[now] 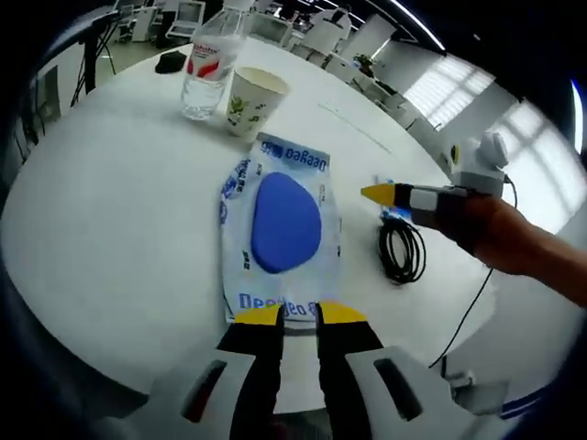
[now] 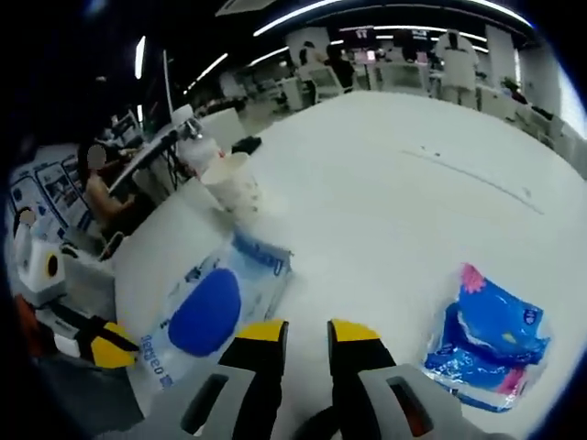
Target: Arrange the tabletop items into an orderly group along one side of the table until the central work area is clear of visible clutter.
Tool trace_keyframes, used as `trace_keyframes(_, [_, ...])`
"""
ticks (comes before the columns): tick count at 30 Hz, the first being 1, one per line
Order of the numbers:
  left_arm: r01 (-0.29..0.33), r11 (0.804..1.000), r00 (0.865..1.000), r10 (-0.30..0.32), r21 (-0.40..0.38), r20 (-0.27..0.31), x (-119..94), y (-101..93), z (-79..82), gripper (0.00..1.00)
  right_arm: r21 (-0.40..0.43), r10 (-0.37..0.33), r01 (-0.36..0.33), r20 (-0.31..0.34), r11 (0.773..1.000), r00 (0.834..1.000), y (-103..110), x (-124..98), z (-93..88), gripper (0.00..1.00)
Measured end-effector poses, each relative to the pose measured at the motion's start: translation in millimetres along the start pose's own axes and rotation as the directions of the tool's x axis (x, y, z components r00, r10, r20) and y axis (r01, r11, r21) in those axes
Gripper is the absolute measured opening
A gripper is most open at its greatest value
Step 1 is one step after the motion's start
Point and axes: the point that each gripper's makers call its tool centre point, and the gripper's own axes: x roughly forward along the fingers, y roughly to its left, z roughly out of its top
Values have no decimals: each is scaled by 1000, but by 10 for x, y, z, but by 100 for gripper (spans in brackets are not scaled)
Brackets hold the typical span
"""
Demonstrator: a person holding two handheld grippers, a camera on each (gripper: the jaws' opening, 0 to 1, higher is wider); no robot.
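Across both views spreads a white table, the largest thing here, with an office of desks and chairs behind it. On the table lies a flat clear packet printed in blue and holding a blue oval pad; in the left gripper view it sits directly ahead of the left gripper, whose yellow-tipped jaws stand a little apart with the packet's near edge at or just under their tips, though whether they pinch it I cannot tell. In the right gripper view the same packet lies to the left of the right gripper, just beside it, and that gripper's jaws are parted over bare table, holding nothing. To its right, near the table's edge, lies a crumpled blue bag with a pink mark, apart from the jaws.

Beyond the packet stands a clear water bottle with a red-and-white label, and just beside it a paper cup, upright, near the packet's far end. A coil of black cable lies to the right of the packet, under the right gripper as it reaches in from the right in a person's hand. A small dark object lies behind the bottle, too small to tell.
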Motion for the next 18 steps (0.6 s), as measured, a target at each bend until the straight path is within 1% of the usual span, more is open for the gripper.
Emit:
trace_keyframes(4, [-1,999,1000,0,-32,-18,25,24,-84,11,-12,9,-10,-11,1000,1000,68,46,17,16])
trace_keyframes(5, [-3,999,1000,2,-51,-22,22,27,-104,11,-17,11,-11,-13,1000,1000,79,53,24,16])
trace_keyframes(6, [-2,998,1000,1,-56,-22,23,28,-108,11,-28,15,-16,-19,999,1000,31,80,34,16])
trace_keyframes(7, [2,997,1000,-4,-74,-24,28,25,-120,11,-34,17,-18,-22,999,1000,27,91,44,16])
trace_keyframes(9, [3,996,1000,-5,-85,-24,31,29,-127,11,-45,20,-21,-27,999,999,48,136,78,17])
trace_keyframes(11, [0,993,1000,-2,-114,-17,13,29,-125,12,-58,23,-25,-33,998,999,83,144,102,17])
trace_keyframes(15, [-5,981,1000,4,-192,-7,17,42,-150,15,-109,32,-39,-62,993,998,101,177,120,18])
trace_keyframes(16, [-7,978,1000,6,-208,-4,7,38,-153,15,-136,34,-44,-75,990,997,170,195,152,19])
trace_keyframes(18, [-5,968,1000,7,-252,5,-1,21,-152,15,-169,36,-51,-87,984,996,193,226,184,20])
